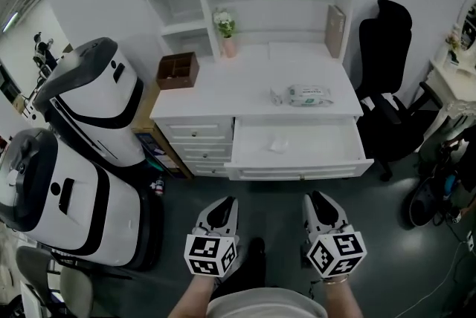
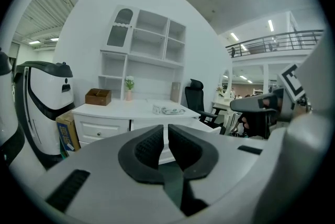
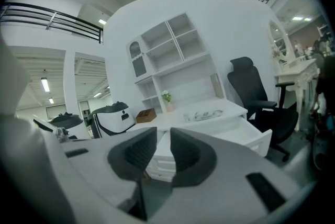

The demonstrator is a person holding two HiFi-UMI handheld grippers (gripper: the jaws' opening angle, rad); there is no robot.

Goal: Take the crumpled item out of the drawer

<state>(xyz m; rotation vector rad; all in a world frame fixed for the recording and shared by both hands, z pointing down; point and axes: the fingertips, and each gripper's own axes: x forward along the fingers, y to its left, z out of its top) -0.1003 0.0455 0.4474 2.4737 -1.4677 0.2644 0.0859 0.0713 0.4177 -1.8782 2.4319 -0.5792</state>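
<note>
White crumpled item [image 1: 277, 143] lies in drawer [image 1: 297, 172].

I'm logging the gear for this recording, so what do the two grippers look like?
Both the left gripper and right gripper have white, rounded shells with black jaws. Each carries a cube of black-and-white square markers at its rear. In the gripper views the pads are black and ribbed, set in a pale grey body. No cables show. The person wears a light grey top.
</note>
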